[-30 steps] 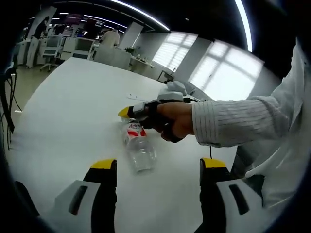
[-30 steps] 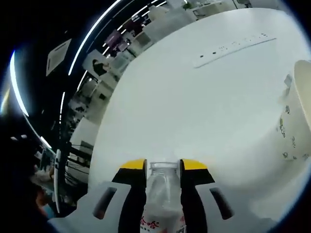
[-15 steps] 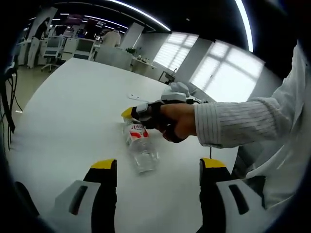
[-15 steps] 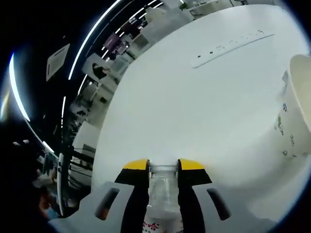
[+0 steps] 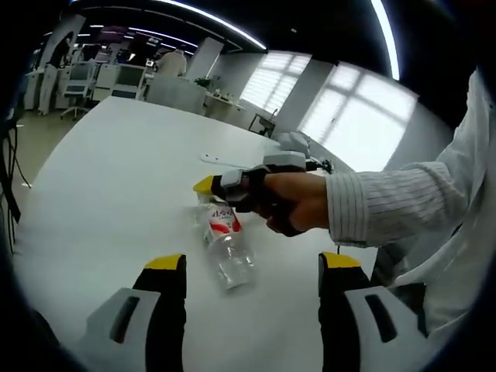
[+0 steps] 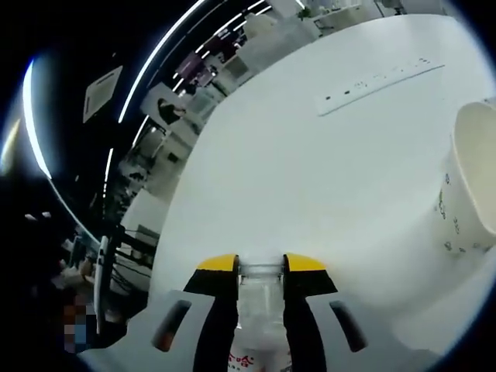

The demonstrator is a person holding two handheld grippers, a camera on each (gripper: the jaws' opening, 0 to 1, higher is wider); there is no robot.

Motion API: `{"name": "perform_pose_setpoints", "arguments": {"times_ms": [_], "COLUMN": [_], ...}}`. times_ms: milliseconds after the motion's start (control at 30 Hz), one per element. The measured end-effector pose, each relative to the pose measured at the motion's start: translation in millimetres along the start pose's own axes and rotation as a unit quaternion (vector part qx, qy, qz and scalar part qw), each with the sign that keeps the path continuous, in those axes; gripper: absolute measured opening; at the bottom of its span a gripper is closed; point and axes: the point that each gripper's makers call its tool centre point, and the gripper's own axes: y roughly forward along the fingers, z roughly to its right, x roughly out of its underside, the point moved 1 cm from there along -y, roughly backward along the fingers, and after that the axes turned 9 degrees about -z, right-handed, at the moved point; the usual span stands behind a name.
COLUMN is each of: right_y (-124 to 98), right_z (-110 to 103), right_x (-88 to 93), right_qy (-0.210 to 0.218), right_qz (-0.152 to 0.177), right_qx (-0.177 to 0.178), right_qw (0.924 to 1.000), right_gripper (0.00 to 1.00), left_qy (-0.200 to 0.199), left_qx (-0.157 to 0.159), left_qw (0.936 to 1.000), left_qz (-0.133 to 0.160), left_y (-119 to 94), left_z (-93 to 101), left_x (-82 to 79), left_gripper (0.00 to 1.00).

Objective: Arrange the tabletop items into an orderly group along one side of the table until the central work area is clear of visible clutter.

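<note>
Clear, shiny plastic on the bottle [image 5: 225, 240], with a smooth red and white paper-like label [image 5: 221, 218] round it. Smooth, matt white top on the table [image 5: 101, 178]. Matt white paper look on the cup [image 6: 470, 186], with small print on its side. Hard plastic on the left gripper [image 5: 252, 267], black with yellow tips and grey matt sides. Same black and yellow plastic on the right gripper [image 6: 261, 267]. Soft striped cloth on the sleeve [image 5: 387, 205]. White plastic on the power strip [image 6: 380, 77].

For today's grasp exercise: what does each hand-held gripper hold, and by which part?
The right hand-held gripper grips the clear plastic bottle at its neck end. The left hand-held gripper is open, holding nothing.
</note>
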Motion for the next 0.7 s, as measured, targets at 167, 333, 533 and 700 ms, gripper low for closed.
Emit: {"name": "perform_pose_setpoints", "arguments": {"times_ms": [167, 333, 533, 700], "right_y": [-6, -14, -28, -42], "right_z": [-6, -14, -28, -40], "right_x": [1.3, 3.6, 4.3, 4.1], "right_qy": [-0.013, -0.036, -0.057, -0.096], "right_qz": [0.003, 0.008, 0.019, 0.033], "right_qx": [-0.008, -0.015, -0.035, -0.055], "right_qw": [0.9999, 0.9992, 0.9976, 0.9933], "right_gripper": [0.18, 0.18, 0.18, 0.18], "left_qy": [0.007, 0.010, 0.025, 0.042], "left_qx": [0.001, 0.005, 0.021, 0.045], "left_qw": [1.0000, 0.9999, 0.9994, 0.9975], "left_qz": [0.002, -0.001, -0.015, -0.036], "left_y": [6, 20, 42, 60], "left_z": [-7.3, -19.7, -23.8, -25.2], "left_x": [-7.1, -15.2, -20.0, -16.0], "left_gripper": [0.70, 0.69, 0.68, 0.69]}}
